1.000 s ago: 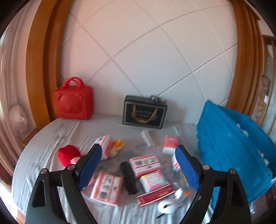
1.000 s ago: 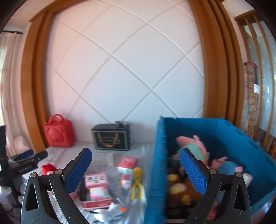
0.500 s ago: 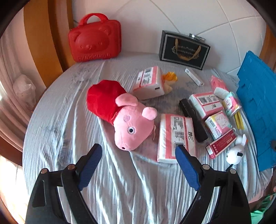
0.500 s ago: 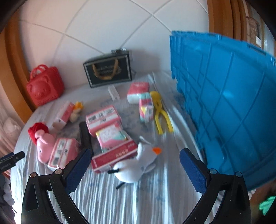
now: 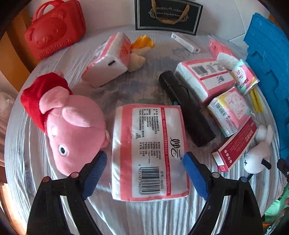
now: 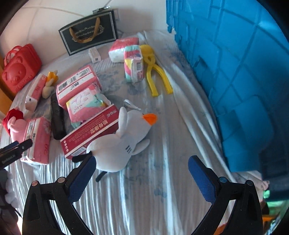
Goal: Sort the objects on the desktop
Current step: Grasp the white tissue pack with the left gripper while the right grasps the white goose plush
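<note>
A pink-and-white tissue pack [image 5: 148, 153] lies flat on the grey cloth, and my left gripper [image 5: 145, 164] is open around its near half, one blue pad [image 5: 95, 171] at each long side. A pink plush pig [image 5: 72, 130] with a red dress lies just left of that pack. My right gripper [image 6: 142, 168] is open over bare cloth, with nothing between its fingers. Its left finger sits next to a white plush bird [image 6: 122, 144] with an orange beak. The bird leans on a red carton [image 6: 90, 133].
A blue crate [image 6: 234, 72] walls the right side. More tissue packs [image 5: 207, 76], a black roll [image 5: 186, 108], yellow tongs [image 6: 157, 76], a red bear case [image 5: 54, 30] and a black gift bag [image 5: 168, 16] are spread towards the back.
Both grippers tipped from facing the wall to looking down and sank towards the table. The left came down around the tissue pack; the right came down beside the white bird.
</note>
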